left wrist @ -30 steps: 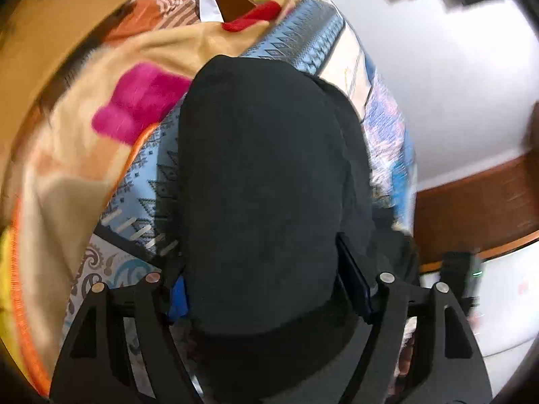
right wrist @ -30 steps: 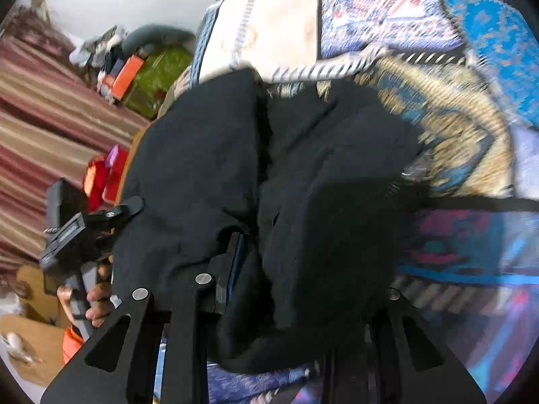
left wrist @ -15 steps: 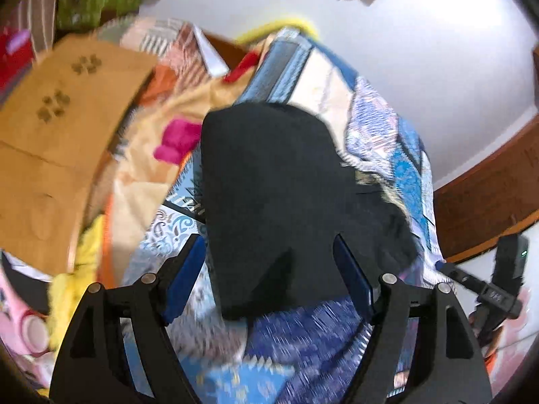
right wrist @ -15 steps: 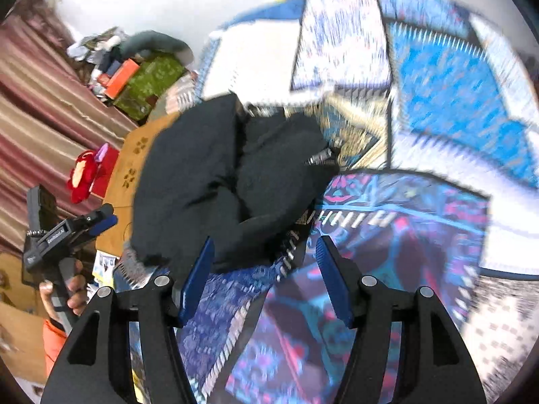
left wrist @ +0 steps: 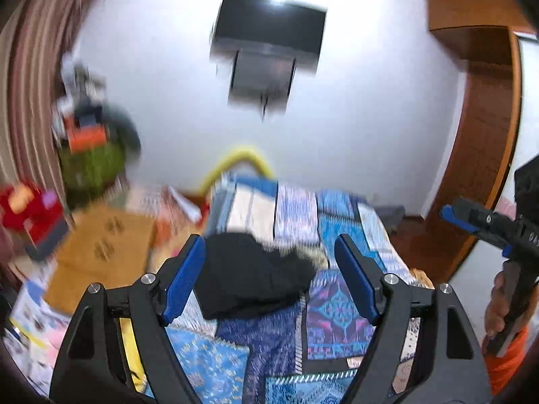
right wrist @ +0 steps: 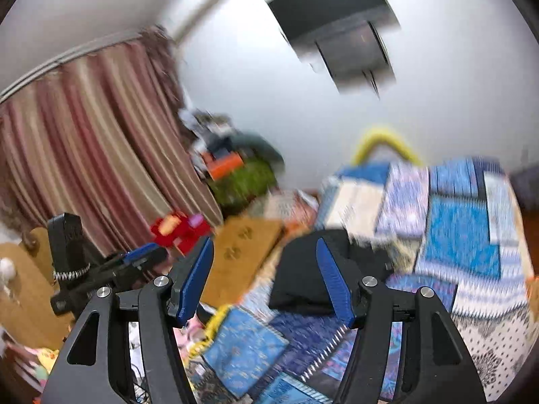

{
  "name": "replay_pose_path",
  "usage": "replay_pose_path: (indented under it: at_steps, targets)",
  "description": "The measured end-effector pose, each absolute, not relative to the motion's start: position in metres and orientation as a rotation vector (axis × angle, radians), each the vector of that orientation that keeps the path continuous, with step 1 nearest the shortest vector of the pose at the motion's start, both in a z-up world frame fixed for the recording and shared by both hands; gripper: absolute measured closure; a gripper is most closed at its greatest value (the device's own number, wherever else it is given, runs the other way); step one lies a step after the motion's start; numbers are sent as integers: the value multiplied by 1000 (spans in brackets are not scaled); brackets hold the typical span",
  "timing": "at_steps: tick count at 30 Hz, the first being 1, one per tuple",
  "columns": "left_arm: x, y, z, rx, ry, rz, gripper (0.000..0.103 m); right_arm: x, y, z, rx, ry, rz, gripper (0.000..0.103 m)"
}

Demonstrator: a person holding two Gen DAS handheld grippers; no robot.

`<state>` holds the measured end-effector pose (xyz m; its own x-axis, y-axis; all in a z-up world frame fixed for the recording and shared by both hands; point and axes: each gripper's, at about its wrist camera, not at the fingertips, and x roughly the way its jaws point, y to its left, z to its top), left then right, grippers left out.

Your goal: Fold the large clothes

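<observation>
Looking at both tongs: they stand above the bed, with nothing between their blue pads.
Risk: I judge the black garment (left wrist: 251,274) could loosen, because it lies in a soft uneven bundle and no tool presses it; a careless pass of a finger could drag one layer out.
Second risk: a new grasp could catch the patchwork bedspread (left wrist: 340,306) together with the cloth, as the two lie in contact.
Left gripper (left wrist: 269,277): released, jaws wide apart, holding nothing; the garment shows between the fingers but lies well beyond them, lower centre of the frame.
Right gripper (right wrist: 264,277): released too, jaws moderately apart and empty; in the left wrist view it appears at the right edge, carried by a hand (left wrist: 498,306).
Garment place: on the bedspread, lower centre in the left view, just right of centre in the right view, beside a brown board (right wrist: 241,252).
Task stage: by my judgement the fold looks done or nearly done, though the blur hides its edges.
Background: striped curtain (right wrist: 91,155) at left, dark screen (left wrist: 269,30) on the wall.
</observation>
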<state>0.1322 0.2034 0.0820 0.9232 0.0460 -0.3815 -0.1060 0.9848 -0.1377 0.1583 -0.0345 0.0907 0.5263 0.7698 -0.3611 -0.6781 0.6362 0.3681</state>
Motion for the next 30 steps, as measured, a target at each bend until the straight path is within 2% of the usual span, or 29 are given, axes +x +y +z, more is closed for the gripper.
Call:
replay_pose_path:
  at_steps: [6,12,13,15,16,19,21,30]
  targets:
    - [53,145,101,-67,175,131,24,78,-44,113,115,303,809,42]
    - [11,122,96,-61,90,178,24,38,-46,103,77,234,727,42]
    - [7,121,95,-64,87,175,20,34,-46,101,73,231,718,40]
    - [2,121,91,-79,85,171,10,32,-43,100,53,237,704,23]
    - [-2,119,90,-85,80,179,7,31,-42,100,41,233,686,21]
    - [-9,115,88,-76,75,211,0,26,-47,101,20,208,647,14]
    - [-10,115,87,-84,79,224,0,26,-48,103,19,203,625,0]
    - [-14,116,80,-108,102,241,0,19,-55,97,25,209,588,0]
